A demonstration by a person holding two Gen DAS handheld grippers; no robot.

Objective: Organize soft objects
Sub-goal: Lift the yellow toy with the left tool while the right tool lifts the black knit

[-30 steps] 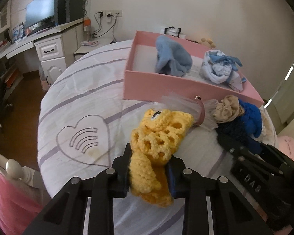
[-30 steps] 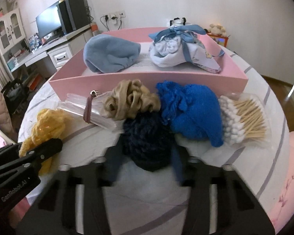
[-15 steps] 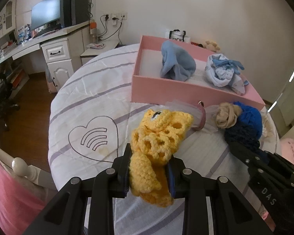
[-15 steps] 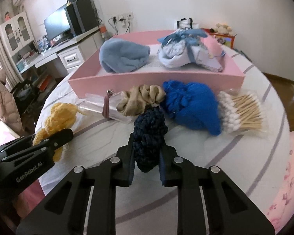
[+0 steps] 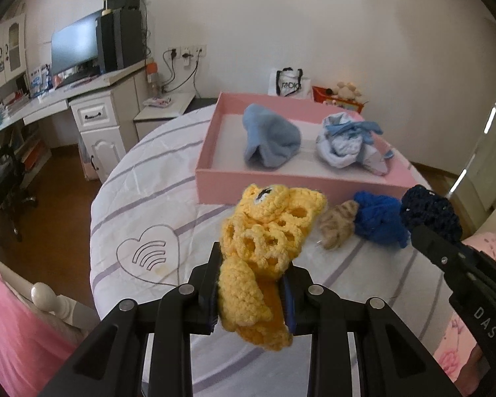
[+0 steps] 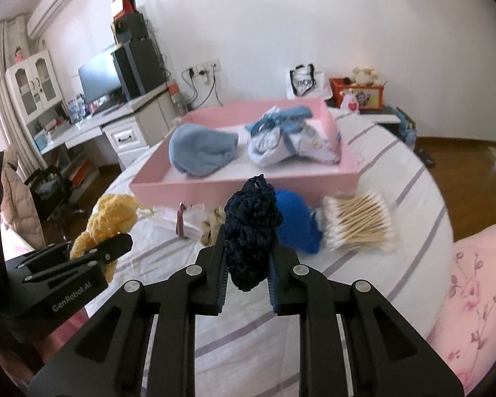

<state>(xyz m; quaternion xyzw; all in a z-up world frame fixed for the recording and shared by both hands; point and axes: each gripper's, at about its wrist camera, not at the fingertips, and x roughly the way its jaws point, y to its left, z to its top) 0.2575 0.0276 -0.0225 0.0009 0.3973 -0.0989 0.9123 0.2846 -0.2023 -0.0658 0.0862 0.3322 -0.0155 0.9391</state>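
Left claw [image 5: 253,292] grips yellow crochet [image 5: 268,231], right claw [image 6: 248,279] navy knit [image 6: 251,228], above open bedsheet [image 5: 142,198] before the pink tray [image 5: 281,185].

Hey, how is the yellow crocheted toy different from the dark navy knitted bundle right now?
The yellow crocheted toy is bright, with open looped holes and a stitched eye; the dark navy knitted bundle is near black and densely knotted. The toy is pinched in the left tool, the bundle in the right tool. The toy looks larger and floppier. Both are soft yarn pieces, held above the striped bedsheet.
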